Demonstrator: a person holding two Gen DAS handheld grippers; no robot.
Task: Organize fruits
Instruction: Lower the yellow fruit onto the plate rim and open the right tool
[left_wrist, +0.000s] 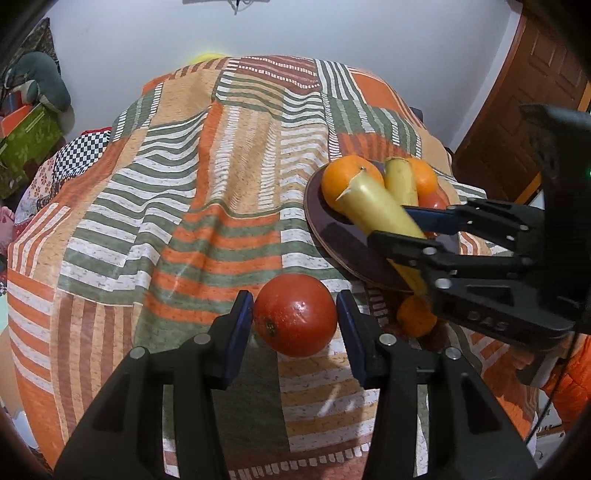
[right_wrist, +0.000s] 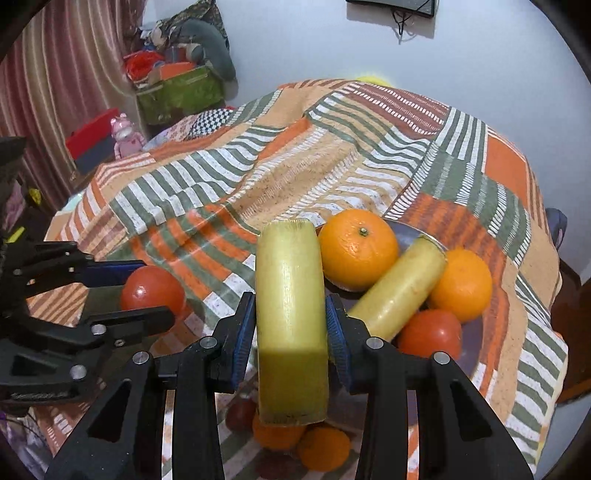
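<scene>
Plate (right_wrist: 476, 343) lies just ahead: lower your right tool (right_wrist: 290, 332), clamped on the yellow stalk (right_wrist: 290, 295), beside the oranges (right_wrist: 356, 249); left tool (left_wrist: 295, 317) grips a tomato (left_wrist: 293, 314).

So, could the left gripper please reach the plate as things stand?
Probably not directly: the left gripper is shut on a tomato, and the right gripper holding a sugarcane piece crosses the plate.

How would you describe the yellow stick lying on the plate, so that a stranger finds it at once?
Look for the dark round plate on the striped cloth. On it, the stick lies slanted between two oranges, its lower end beside a tomato. It is the only long pale-yellow piece resting on the plate; the similar, thicker one is held in the right gripper.
</scene>
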